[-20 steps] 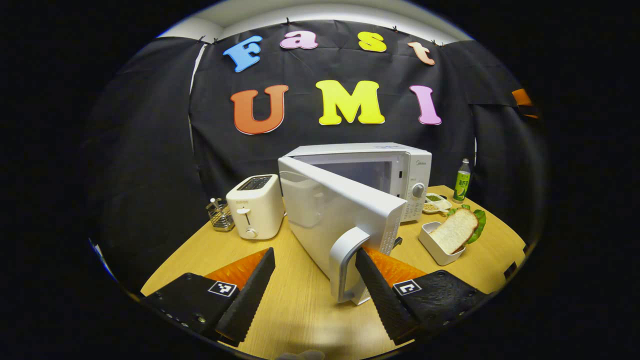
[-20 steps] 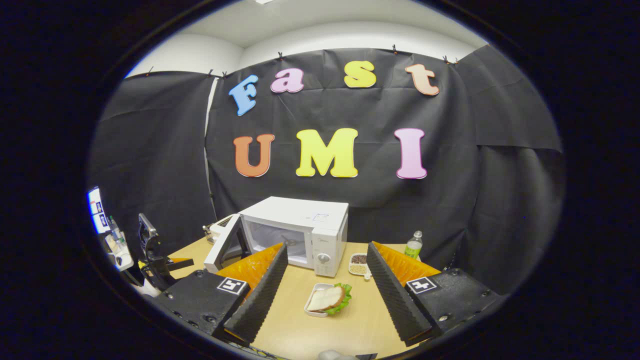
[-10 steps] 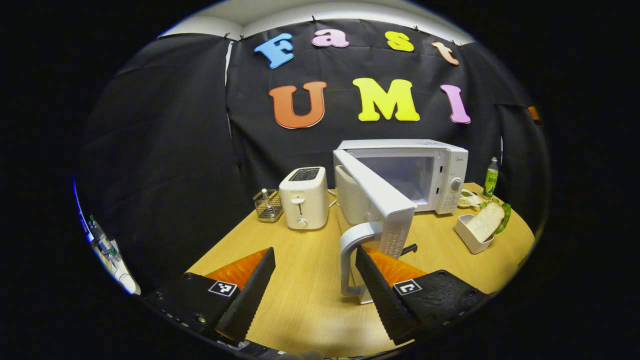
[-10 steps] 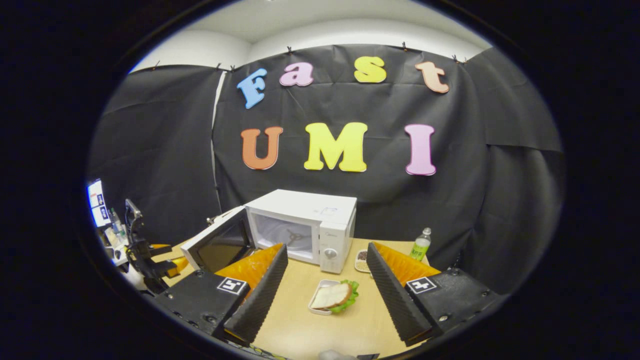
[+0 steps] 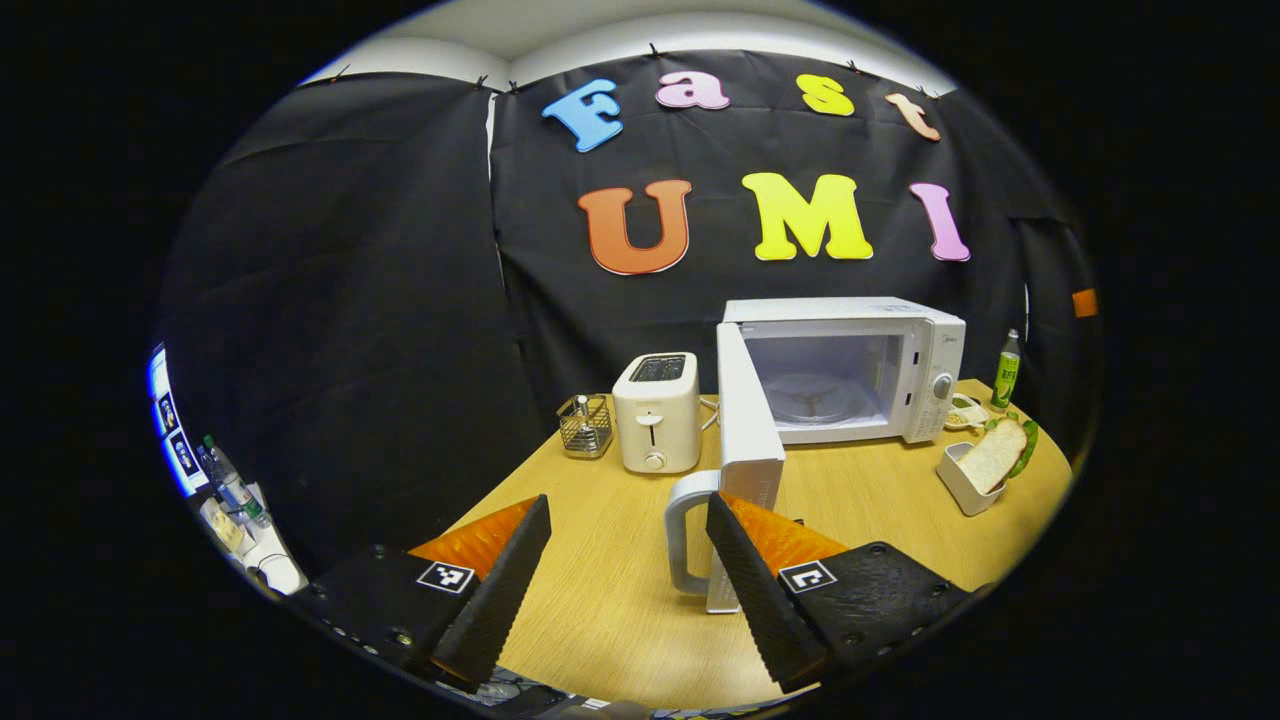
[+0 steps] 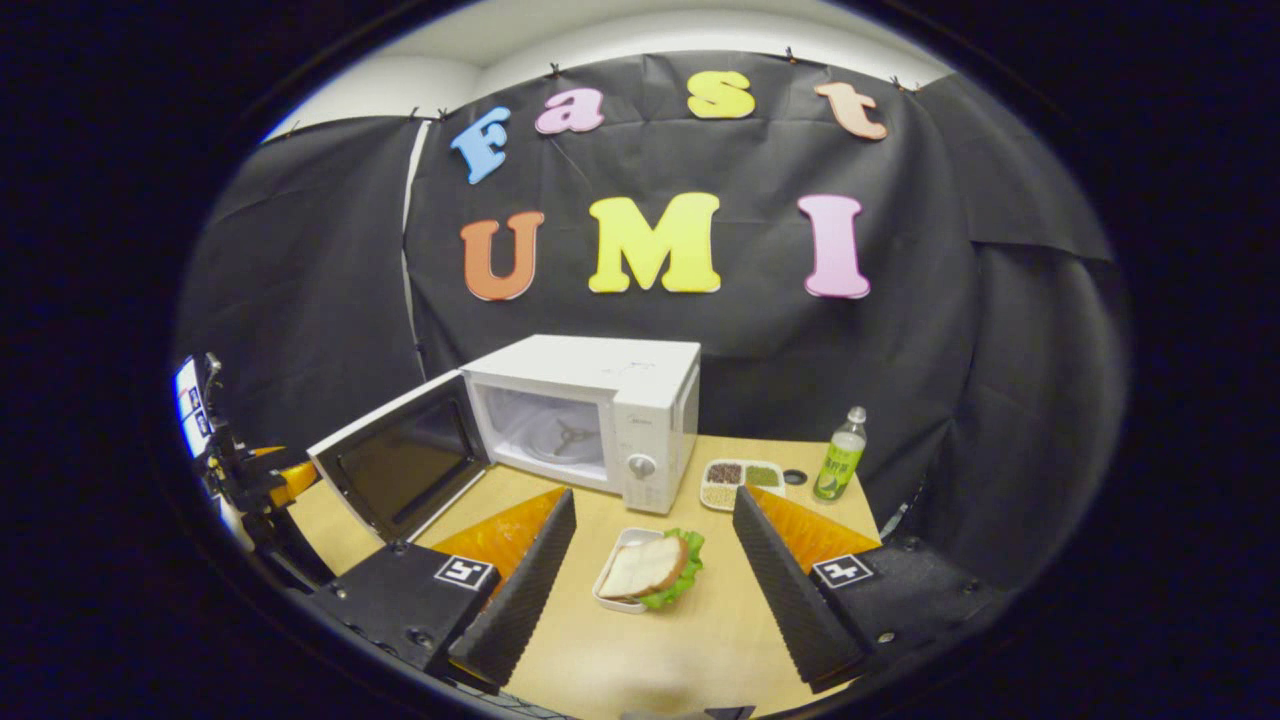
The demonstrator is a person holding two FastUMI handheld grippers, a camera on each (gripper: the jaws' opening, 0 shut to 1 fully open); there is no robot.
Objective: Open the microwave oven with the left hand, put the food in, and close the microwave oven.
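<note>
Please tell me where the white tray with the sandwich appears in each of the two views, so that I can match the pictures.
Left gripper view: the sandwich tray sits at the far right on the table, right of the open microwave.
Right gripper view: the sandwich tray lies low in the middle, between this gripper's two fingers and in front of the microwave.
Shared landmark: the green bottle, right of the microwave.

Microwave (image 6: 600, 420) cavity unobstructed; open door (image 6: 395, 465) flanks left side
</note>
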